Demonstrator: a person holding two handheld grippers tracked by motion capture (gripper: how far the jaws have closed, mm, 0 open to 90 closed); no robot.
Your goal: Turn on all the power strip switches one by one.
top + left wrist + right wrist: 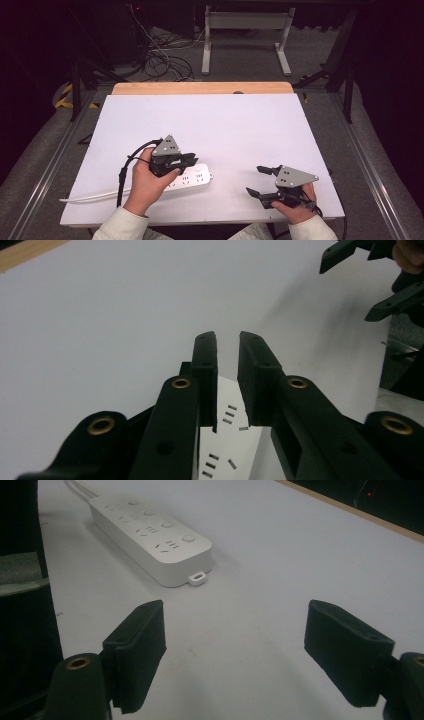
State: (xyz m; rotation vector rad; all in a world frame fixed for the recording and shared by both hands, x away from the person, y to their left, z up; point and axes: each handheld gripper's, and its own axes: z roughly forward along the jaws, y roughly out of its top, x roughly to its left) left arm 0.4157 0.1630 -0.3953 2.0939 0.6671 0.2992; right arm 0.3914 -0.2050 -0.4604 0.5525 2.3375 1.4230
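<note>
A white power strip lies on the white table near its front edge, left of centre, with its pale cable trailing off toward the table's left front corner. The left gripper, held in the person's left hand, hangs right above the strip; in the left gripper view its jaws stand nearly closed with a narrow gap, the strip's sockets showing below and between them, and they clamp nothing. The right gripper, in the right hand, sits well apart near the right front of the table, jaws spread wide and empty, pointing toward the strip's hanging-tab end
</note>
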